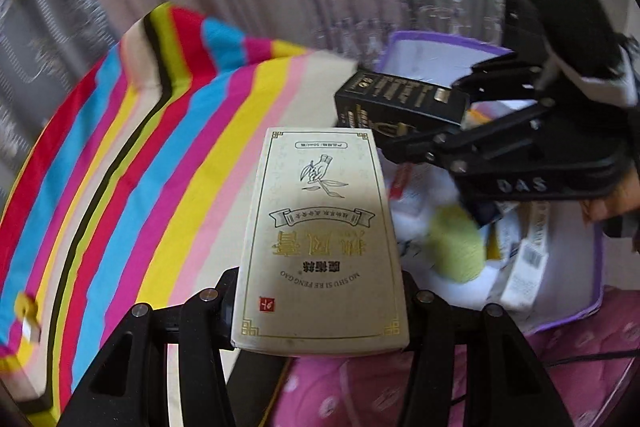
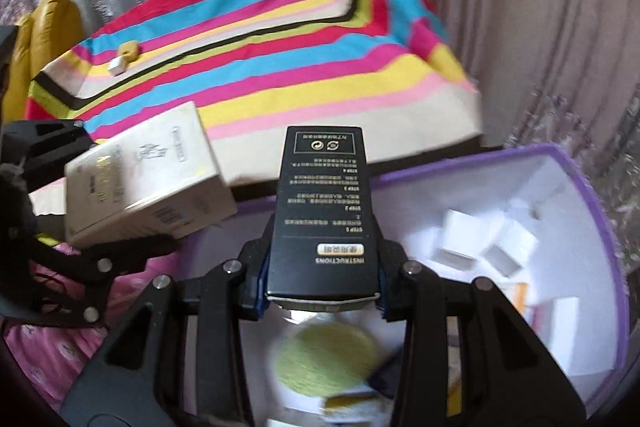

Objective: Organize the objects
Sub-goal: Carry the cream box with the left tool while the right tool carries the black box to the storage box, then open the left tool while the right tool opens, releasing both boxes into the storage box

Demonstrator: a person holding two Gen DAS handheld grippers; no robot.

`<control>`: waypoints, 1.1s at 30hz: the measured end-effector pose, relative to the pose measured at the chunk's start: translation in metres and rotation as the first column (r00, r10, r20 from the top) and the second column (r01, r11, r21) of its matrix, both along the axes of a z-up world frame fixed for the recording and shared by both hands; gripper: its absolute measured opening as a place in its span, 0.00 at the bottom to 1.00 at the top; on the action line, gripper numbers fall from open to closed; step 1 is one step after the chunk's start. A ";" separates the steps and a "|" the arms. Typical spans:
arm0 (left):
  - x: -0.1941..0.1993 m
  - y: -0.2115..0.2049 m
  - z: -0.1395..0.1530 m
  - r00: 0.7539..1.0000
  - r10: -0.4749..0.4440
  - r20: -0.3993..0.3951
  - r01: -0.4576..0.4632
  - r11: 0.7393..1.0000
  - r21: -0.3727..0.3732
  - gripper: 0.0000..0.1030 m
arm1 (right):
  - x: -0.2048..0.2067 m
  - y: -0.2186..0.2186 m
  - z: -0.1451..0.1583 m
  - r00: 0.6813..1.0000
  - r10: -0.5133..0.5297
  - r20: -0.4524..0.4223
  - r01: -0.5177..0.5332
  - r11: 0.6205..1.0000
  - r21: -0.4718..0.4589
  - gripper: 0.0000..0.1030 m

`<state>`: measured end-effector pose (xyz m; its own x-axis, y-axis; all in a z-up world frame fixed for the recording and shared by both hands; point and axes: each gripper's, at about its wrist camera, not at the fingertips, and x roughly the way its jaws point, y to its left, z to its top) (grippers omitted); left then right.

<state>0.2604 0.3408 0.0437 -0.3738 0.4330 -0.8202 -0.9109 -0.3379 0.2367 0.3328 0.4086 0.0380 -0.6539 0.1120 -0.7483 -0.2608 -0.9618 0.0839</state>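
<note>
Blurring green round thing point(image 2: 326, 359) inside bin point(image 2: 576, 163).

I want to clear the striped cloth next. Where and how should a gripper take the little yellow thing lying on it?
Judging roughly: grip the small yellow thing across its narrow sides, coming from above. It lies low on the striped cloth with a white piece attached, nothing crowding it. Its exact shape is too blurred to tell.

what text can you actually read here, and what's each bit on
"MO SHU SI RE FENG GAO": cream box in left gripper
"INSTRUCTIONS", "STEP 1" to "STEP 4": black box in right gripper
"DAS": right gripper body
Chinese print, barcodes: too small or blurred
</note>
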 end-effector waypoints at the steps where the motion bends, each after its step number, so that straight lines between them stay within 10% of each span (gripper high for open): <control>1: 0.002 0.005 0.000 1.000 -0.013 0.003 0.013 1.000 -0.001 0.51 | 0.004 0.007 0.001 1.000 -0.018 0.003 0.018 1.000 -0.001 0.42; 26: 0.043 0.076 -0.016 0.967 -0.196 0.160 0.198 0.980 0.003 0.52 | 0.048 0.081 -0.002 0.947 -0.275 0.169 0.259 0.960 0.110 0.42; 30: 0.038 0.069 -0.015 0.973 -0.173 0.152 0.171 0.985 0.029 0.82 | 0.045 0.082 0.000 0.928 -0.300 0.222 0.275 0.952 0.135 0.78; 33: 0.026 0.058 -0.012 0.985 -0.124 0.118 0.120 0.992 0.047 0.84 | 0.040 0.077 0.008 0.927 -0.311 0.209 0.280 0.946 0.164 0.85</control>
<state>0.2860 0.3991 0.0317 -0.2159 0.5025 -0.8372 -0.9669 -0.2294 0.1116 0.3732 0.4859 0.0461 -0.3886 0.3791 -0.8398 -0.5319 -0.8365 -0.1315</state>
